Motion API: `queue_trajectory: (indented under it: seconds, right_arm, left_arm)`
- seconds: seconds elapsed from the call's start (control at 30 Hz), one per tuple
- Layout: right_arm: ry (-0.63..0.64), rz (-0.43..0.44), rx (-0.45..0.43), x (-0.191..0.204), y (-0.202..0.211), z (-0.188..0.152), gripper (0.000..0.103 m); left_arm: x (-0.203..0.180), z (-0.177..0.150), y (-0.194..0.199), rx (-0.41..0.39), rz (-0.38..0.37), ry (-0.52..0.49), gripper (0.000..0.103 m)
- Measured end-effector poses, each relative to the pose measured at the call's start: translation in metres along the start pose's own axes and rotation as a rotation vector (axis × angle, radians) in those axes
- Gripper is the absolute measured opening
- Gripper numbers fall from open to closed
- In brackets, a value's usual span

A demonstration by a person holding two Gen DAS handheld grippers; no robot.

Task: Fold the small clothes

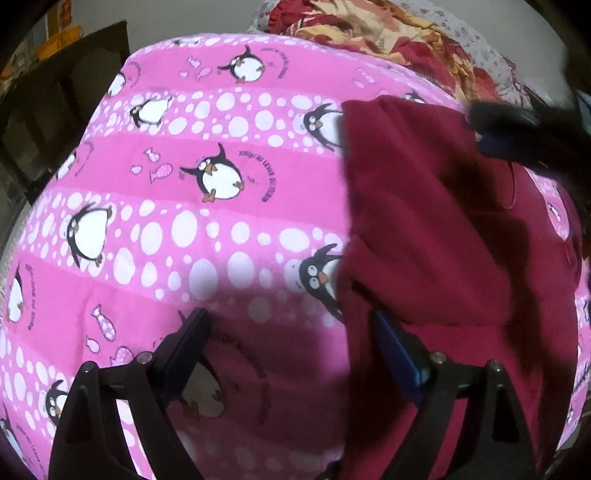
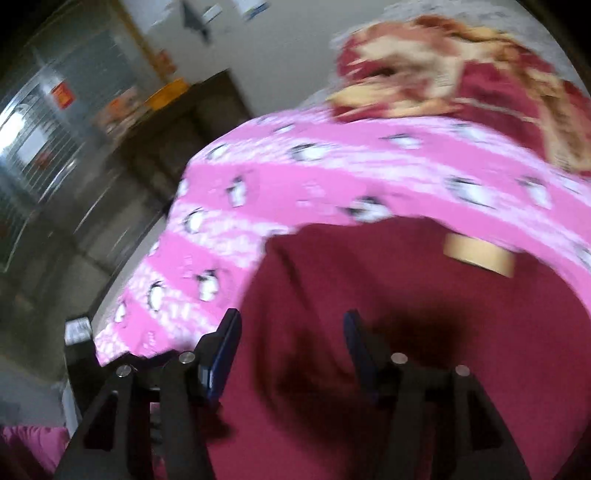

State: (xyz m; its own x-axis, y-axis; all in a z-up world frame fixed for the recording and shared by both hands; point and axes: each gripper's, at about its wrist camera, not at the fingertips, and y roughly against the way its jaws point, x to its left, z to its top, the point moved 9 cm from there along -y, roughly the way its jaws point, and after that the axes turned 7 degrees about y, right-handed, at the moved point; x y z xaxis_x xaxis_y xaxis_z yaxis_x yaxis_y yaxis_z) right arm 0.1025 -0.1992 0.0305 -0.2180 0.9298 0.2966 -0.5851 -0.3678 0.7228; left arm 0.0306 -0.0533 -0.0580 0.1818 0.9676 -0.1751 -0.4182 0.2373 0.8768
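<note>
A dark red garment (image 1: 436, 236) lies on a pink penguin-print sheet (image 1: 207, 206), on the right side of the left wrist view. My left gripper (image 1: 291, 332) is open above the sheet, its right finger over the garment's left edge. My right gripper shows blurred at the upper right of that view (image 1: 517, 136), at the garment's far corner. In the right wrist view the right gripper (image 2: 291, 332) is open just above the red garment (image 2: 388, 314), which carries a tan label (image 2: 480, 254). The view is motion-blurred.
A crumpled red and yellow floral blanket (image 1: 388, 33) lies at the far end of the bed, also in the right wrist view (image 2: 461, 81). Dark wooden furniture (image 1: 55, 110) stands beyond the bed's left edge. A wall with papers (image 2: 207, 22) is behind.
</note>
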Motion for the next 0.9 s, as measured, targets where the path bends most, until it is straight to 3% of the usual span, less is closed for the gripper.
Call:
queue_trajectory:
  seconds: [0.13,0.17,0.2,0.23,0.37,0.53,0.67,0.73,0.9]
  right_arm:
    - [0.054,0.009,0.089,0.006,-0.051,0.009,0.062]
    - [0.074,-0.006,0.111,0.004,-0.060,0.008,0.049]
    - [0.103,-0.022,0.133,0.006,-0.067,0.006,0.011]
    - [0.127,-0.045,0.134,0.008,-0.071,0.008,0.009]
    - [0.154,-0.048,0.075,0.023,-0.078,0.027,0.008]
    - [0.207,-0.117,0.132,0.024,-0.107,0.019,0.010]
    - [0.144,-0.090,0.060,0.017,-0.059,0.014,0.021]
    - [0.156,-0.159,0.028,0.006,-0.025,0.003,0.035]
    - [0.151,-0.294,0.062,-0.020,0.022,-0.056,0.036]
  left_arm:
    - [0.004,0.002,-0.002,0.002,-0.027,0.028,0.088]
    - [0.004,0.002,-0.003,0.003,-0.030,0.024,0.088]
    - [0.005,0.002,-0.003,0.002,-0.034,0.018,0.088]
    - [0.005,0.002,-0.002,0.000,-0.040,0.010,0.088]
    - [0.016,0.005,0.010,-0.032,-0.091,0.062,0.088]
    - [0.026,0.020,0.030,-0.076,-0.106,0.116,0.088]
    - [0.016,0.033,0.044,-0.131,-0.103,0.086,0.088]
    - [0.004,0.038,0.043,-0.130,-0.093,0.057,0.088]
    - [-0.018,0.039,0.009,-0.068,-0.002,-0.005,0.088]
